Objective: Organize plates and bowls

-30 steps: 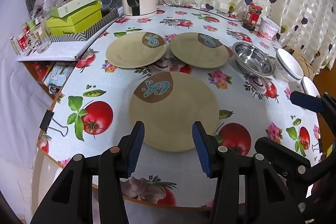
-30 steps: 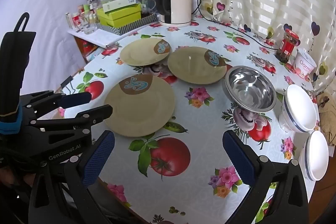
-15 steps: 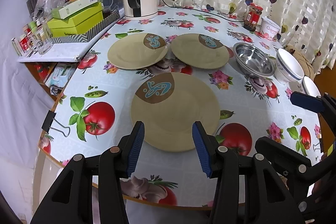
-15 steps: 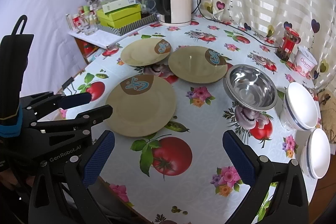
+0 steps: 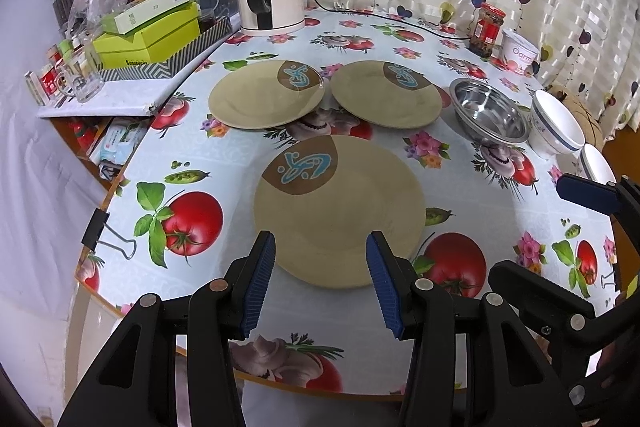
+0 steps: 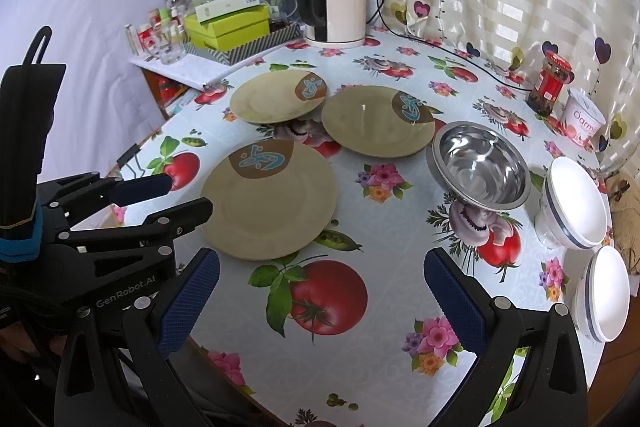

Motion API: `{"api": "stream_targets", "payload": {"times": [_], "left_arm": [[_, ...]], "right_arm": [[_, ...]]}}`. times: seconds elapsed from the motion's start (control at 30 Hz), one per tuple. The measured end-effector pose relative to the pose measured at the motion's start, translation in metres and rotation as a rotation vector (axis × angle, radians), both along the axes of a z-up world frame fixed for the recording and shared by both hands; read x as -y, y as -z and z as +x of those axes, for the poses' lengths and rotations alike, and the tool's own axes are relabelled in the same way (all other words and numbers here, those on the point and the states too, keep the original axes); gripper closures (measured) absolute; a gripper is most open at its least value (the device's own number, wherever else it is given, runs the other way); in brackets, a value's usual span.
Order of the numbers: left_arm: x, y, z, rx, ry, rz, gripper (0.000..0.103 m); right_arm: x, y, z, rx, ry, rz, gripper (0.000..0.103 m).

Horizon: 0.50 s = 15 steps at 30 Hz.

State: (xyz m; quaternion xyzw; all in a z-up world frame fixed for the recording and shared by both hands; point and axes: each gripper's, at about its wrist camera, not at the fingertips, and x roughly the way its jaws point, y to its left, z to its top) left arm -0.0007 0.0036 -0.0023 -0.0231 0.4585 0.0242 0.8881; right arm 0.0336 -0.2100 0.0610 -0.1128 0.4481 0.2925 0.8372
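Plates first: nearest plate (image 5: 340, 211) lies flat on the tablecloth (image 5: 224, 151), right in front of the left gripper (image 5: 320, 281), whose tongs stand apart, empty, straddling the plate's near rim without touching it. Two more plates beyond the nearest plate: far-left plate (image 5: 266, 95) and far-right plate (image 5: 386, 95), just beside each other. Steel bowl (image 5: 490, 117) right of the far-right plate, then two white bowls (image 6: 572, 209) past the steel bowl. Right gripper (image 6: 320, 301) tongs wide apart, holding nothing, hovering right of the nearest plate. Likely step: grab the nearest plate for stacking. To do it well, come in low, slip one finger under the rim, pinch the edge firmly, lift level, since glazed plates probably slip.
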Motion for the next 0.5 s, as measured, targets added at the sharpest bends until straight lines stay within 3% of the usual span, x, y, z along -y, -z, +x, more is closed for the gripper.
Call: {"api": "stream_targets", "payload": {"times": [0.5], "left_arm": [[-0.0002, 0.0063, 0.0043, -0.008, -0.005, -0.012, 0.054]], "right_arm": [[-0.0007, 0.0042, 0.0045, -0.004, 0.001, 0.002, 0.000]]}}
